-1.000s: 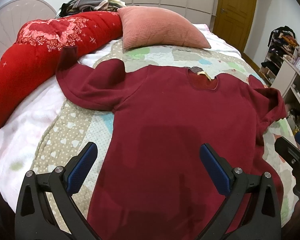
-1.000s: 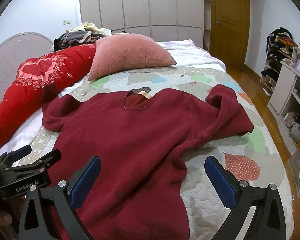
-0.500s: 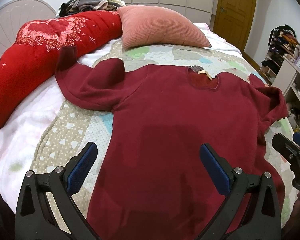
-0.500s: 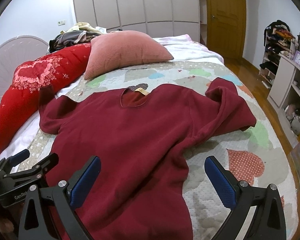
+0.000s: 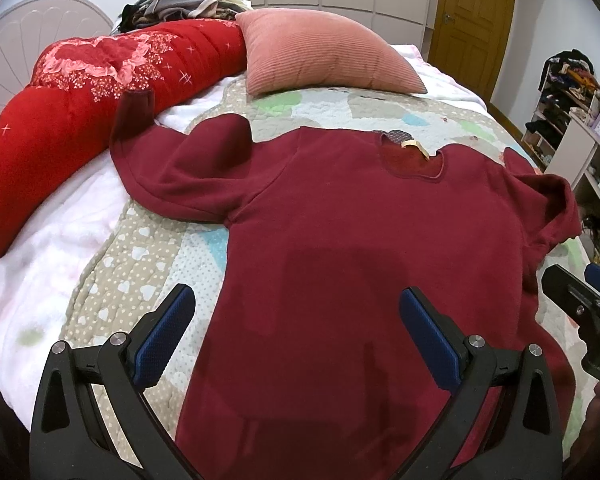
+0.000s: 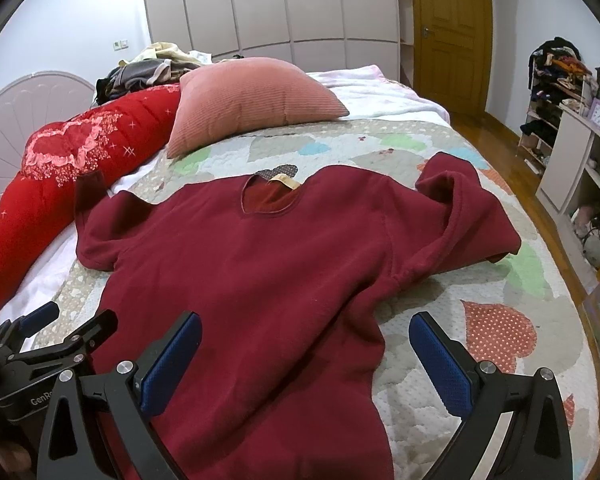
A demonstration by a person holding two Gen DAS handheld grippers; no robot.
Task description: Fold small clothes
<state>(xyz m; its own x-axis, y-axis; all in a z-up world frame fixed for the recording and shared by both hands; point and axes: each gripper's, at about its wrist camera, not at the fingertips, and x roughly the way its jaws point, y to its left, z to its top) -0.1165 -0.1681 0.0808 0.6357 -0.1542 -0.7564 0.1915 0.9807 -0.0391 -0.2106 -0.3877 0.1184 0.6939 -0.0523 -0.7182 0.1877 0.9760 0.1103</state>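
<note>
Sweater [image 5: 340, 240] flat below both spread grippers

Maroon sweater [image 5: 340, 248] flat on quilt [image 5: 148, 248]

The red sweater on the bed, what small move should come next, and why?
Probably reach the right tool to the bunched sleeve: the red sweater lies flat, but that sleeve is crumpled over itself on the quilt. Both tools are open and hold nothing.

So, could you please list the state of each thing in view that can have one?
Left gripper: open, empty, above the sweater.
Right gripper: open, empty.
Maroon sweater: unfolded, flat on the quilt.
Its right sleeve: bunched up.
Its left sleeve: spread outward.
Wooden door: shut.
</note>
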